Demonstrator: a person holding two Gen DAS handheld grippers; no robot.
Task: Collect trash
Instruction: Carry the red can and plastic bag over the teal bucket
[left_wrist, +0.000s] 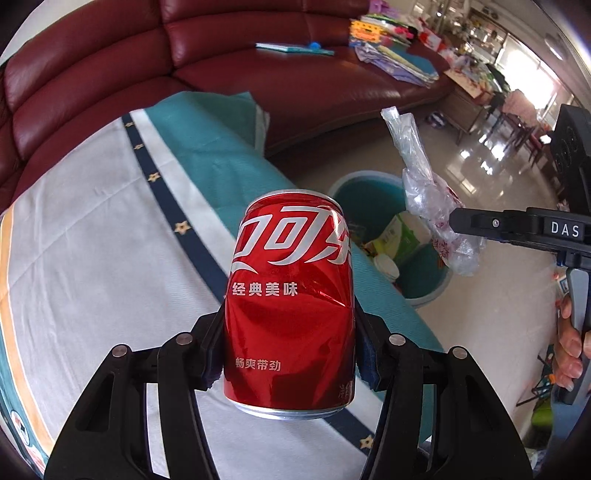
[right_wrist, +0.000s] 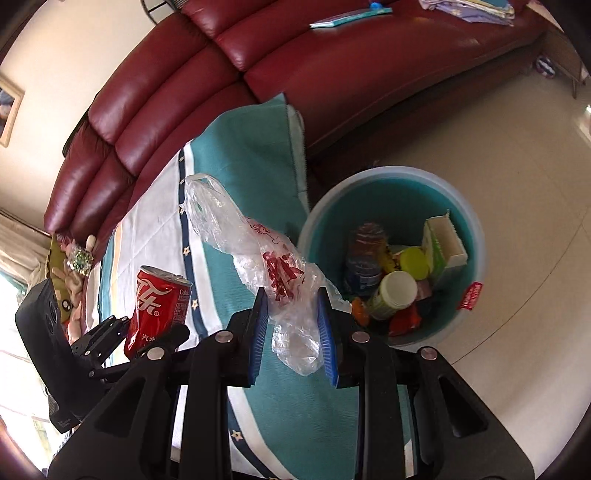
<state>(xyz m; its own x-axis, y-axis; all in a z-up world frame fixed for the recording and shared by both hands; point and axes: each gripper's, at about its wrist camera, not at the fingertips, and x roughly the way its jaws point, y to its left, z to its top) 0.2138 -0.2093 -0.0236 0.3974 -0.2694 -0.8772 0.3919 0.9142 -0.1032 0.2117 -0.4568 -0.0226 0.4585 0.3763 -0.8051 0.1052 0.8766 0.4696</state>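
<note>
My left gripper is shut on a dented red cola can and holds it above the cloth-covered table; the can also shows at the left of the right wrist view. My right gripper is shut on a crumpled clear plastic bag with red print, held over the table's edge. The bag and the right gripper also show in the left wrist view, just right of the can. A teal trash bin stands on the floor beside the table, holding bottles, cartons and wrappers.
The table wears a white and teal cloth with a navy star stripe. A dark red leather sofa curves behind it, with papers and a book on its seat. Glossy tile floor surrounds the bin.
</note>
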